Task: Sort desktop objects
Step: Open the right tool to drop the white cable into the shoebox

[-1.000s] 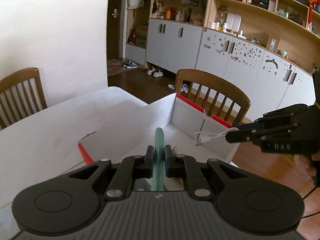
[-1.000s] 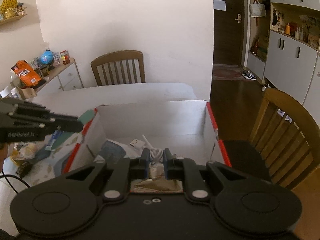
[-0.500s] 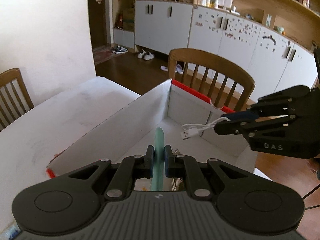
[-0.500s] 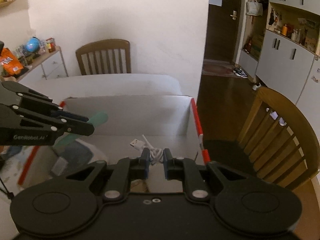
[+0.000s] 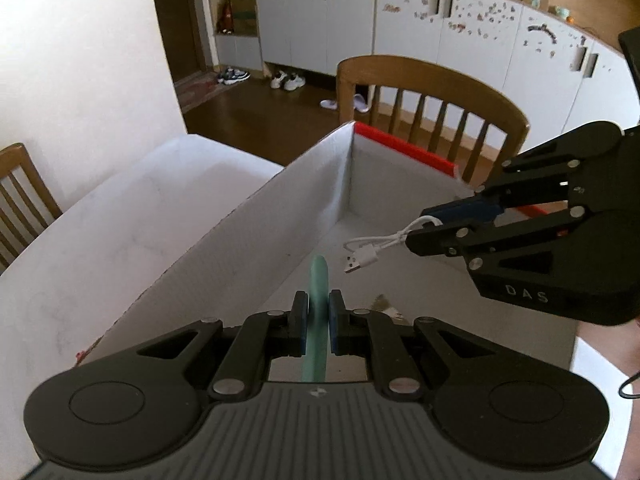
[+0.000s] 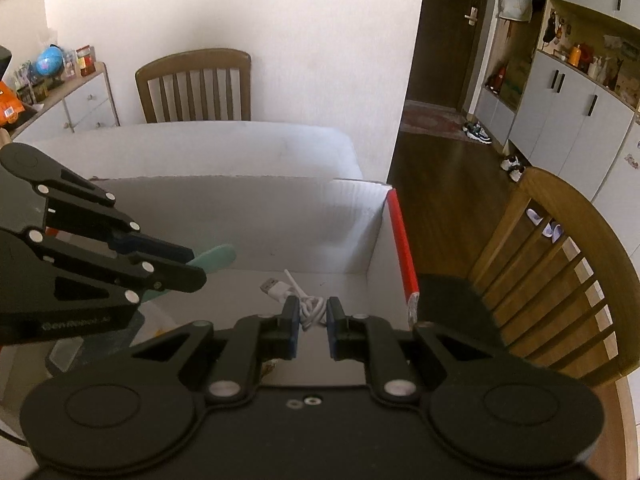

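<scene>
Here the right gripper (image 6: 313, 322) pinches a limp white USB cable (image 5: 378, 247) over the white cardboard box (image 5: 248, 248) — light, floppy, best taken mid-bundle; at nine o'clock, the left gripper (image 5: 319, 322) clamps a stiff teal stick (image 5: 318, 304).

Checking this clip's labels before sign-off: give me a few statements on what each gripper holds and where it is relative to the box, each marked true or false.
1. The left gripper is shut on a flat green tool. True.
2. The right gripper grips a white USB cable. True.
3. The cable already lies loose on the floor of the cardboard box. False: it hangs from the right gripper, above the box floor.
4. Both grippers are over the open box. True.
5. The box rim facing the wooden chair is blue. False: it is red.
</scene>
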A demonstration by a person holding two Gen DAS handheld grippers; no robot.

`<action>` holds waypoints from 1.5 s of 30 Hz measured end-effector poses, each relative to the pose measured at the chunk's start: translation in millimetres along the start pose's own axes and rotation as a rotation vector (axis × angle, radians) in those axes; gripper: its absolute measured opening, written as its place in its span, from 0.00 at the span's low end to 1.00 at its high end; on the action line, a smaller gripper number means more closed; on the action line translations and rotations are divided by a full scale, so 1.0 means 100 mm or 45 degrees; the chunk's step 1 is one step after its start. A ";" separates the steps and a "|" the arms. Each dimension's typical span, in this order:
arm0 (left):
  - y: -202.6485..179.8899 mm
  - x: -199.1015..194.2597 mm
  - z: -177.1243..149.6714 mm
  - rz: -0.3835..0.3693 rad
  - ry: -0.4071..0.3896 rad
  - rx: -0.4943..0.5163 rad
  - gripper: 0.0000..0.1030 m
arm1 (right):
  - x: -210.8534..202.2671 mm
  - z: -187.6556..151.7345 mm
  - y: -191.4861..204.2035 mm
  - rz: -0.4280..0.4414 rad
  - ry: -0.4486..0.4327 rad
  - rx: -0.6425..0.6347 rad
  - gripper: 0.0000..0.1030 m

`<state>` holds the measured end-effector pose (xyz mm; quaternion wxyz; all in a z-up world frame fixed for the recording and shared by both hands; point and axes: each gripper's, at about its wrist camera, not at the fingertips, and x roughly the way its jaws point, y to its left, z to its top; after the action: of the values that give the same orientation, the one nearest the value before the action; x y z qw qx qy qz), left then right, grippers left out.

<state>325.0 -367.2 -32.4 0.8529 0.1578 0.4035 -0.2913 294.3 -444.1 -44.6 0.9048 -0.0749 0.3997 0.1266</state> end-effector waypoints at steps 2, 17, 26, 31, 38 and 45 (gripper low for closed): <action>0.01 0.06 0.03 -0.003 0.017 0.002 0.09 | 0.05 0.01 0.01 -0.010 0.016 -0.006 0.13; 0.04 0.44 0.08 0.007 0.153 0.042 0.09 | 0.28 0.04 0.10 0.013 0.141 -0.070 0.13; 0.07 0.61 0.11 -0.020 0.273 -0.005 0.09 | 0.36 -0.01 0.09 0.039 0.198 -0.079 0.13; 0.07 0.68 0.10 -0.025 0.319 -0.013 0.09 | 0.38 -0.02 0.08 0.035 0.219 -0.084 0.13; 0.10 0.73 0.10 -0.041 0.366 -0.027 0.09 | 0.39 0.01 0.12 0.018 0.224 -0.098 0.19; 0.07 0.72 0.08 -0.050 0.378 -0.026 0.09 | 0.26 0.01 0.13 0.040 0.208 -0.100 0.24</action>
<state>370.7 -392.9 -83.2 0.7795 0.1826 0.5313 -0.2772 307.9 -427.5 -63.9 0.8635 -0.1140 0.4679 0.1500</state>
